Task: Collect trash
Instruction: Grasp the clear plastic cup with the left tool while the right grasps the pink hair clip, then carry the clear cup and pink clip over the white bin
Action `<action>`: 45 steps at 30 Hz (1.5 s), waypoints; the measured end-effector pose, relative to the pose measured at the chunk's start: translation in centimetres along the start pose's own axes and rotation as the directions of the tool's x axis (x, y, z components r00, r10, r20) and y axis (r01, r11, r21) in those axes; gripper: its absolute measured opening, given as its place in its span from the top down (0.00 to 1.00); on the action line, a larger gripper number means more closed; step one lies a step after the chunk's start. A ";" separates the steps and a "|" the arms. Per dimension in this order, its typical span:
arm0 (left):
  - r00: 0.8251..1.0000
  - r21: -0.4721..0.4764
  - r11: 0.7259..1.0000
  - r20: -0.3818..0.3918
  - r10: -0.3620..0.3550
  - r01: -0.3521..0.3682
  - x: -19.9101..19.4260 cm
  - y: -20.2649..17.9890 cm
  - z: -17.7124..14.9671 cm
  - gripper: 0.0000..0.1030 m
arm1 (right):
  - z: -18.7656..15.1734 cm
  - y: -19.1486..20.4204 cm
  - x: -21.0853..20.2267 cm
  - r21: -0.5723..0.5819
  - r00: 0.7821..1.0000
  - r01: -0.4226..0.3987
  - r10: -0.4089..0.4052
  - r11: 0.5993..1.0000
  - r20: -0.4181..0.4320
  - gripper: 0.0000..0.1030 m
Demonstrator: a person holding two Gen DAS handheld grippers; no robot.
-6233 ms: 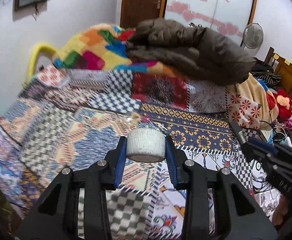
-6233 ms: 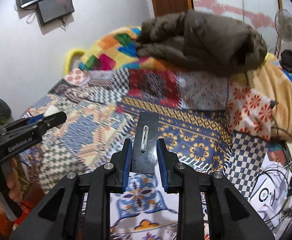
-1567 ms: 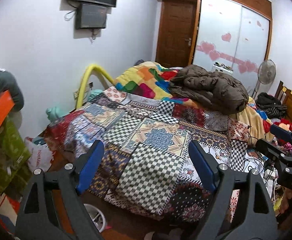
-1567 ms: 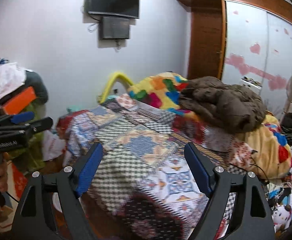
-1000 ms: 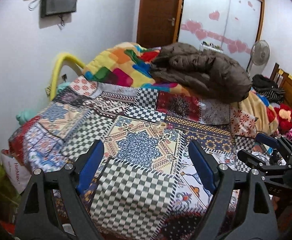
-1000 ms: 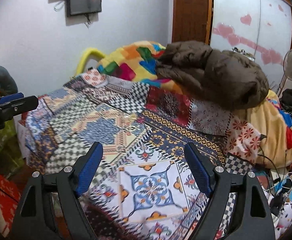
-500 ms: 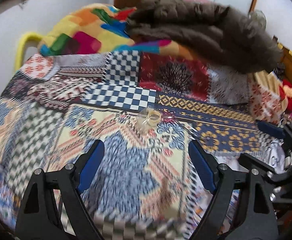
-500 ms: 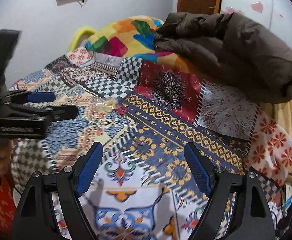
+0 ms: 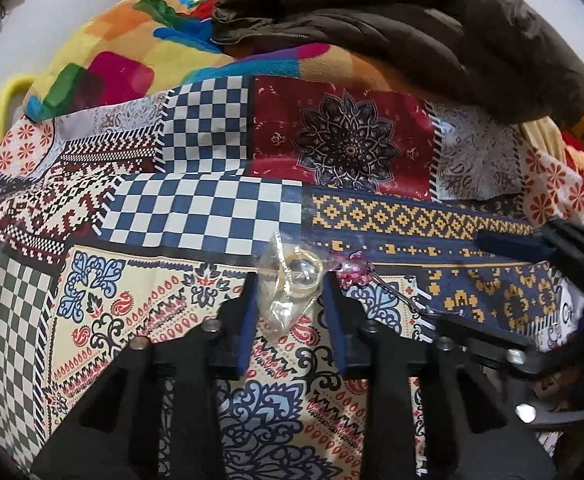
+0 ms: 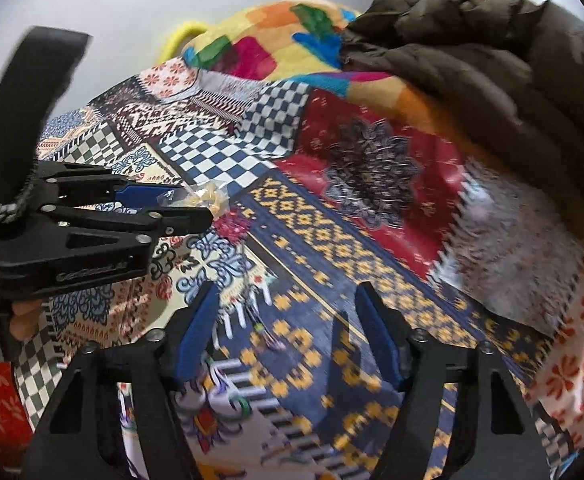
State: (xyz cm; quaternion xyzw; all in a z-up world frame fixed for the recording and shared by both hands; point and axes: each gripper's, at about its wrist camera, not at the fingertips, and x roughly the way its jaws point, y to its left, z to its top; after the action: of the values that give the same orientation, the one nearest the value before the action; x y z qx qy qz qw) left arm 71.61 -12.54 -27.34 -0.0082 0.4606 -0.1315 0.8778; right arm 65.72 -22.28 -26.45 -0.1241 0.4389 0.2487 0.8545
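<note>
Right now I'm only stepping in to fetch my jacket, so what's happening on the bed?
A person with a gripper in each hand is picking up trash. The left gripper has its fingers on either side of a clear plastic wrapper lying on the patchwork bedspread, beside a small pink trinket; whether it has clamped yet is unclear. The right gripper hovers open and empty nearby. Your brown jacket lies untouched.

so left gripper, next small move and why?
Probably lift. The left gripper appears shut on the clear plastic wrapper, which still lies on the bedspread; the pink trinket beside it sits outside the fingers.
</note>
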 end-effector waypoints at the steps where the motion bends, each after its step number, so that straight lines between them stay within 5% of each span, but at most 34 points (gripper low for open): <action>1: 1.000 -0.018 1.000 0.017 -0.002 0.003 -0.5 0.4 -0.1 0.76 | 0.3 0.2 0.4 -0.005 1.000 -0.011 0.011 1.000 -0.006 0.41; 5: 0.998 -0.061 0.998 0.063 0.029 -0.025 -2.3 1.6 -1.0 0.79 | 1.7 1.6 2.4 -0.020 0.999 -0.034 0.033 0.999 -0.028 0.45; 13: 0.991 -0.096 0.994 0.119 0.068 -0.057 -5.9 3.0 -3.3 0.81 | 3.5 3.5 4.6 -0.033 1.000 -0.010 0.009 0.999 -0.027 0.75; 21: 0.991 -0.123 0.991 0.117 0.058 -0.043 -8.4 2.9 -4.4 0.81 | 3.6 3.3 3.3 0.058 0.999 -0.009 0.012 0.998 -0.046 0.75; 34: 0.977 -0.133 0.989 0.192 0.094 -0.069 -18.6 1.0 -5.0 0.81 | 4.6 6.0 -9.6 0.065 0.994 0.050 -0.056 0.997 0.098 0.75; 45: 0.949 -0.163 0.983 0.287 0.130 -0.086 -31.9 -0.1 -8.0 0.81 | 5.2 12.7 -22.2 0.005 0.974 0.039 -0.039 0.999 0.222 0.75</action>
State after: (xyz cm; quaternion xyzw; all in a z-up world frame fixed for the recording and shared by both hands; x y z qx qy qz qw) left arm 47.82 -4.21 -6.18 -0.0678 0.3322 -0.0457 0.9397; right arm 51.61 -16.29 -5.37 -0.1037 0.3382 0.2442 0.9029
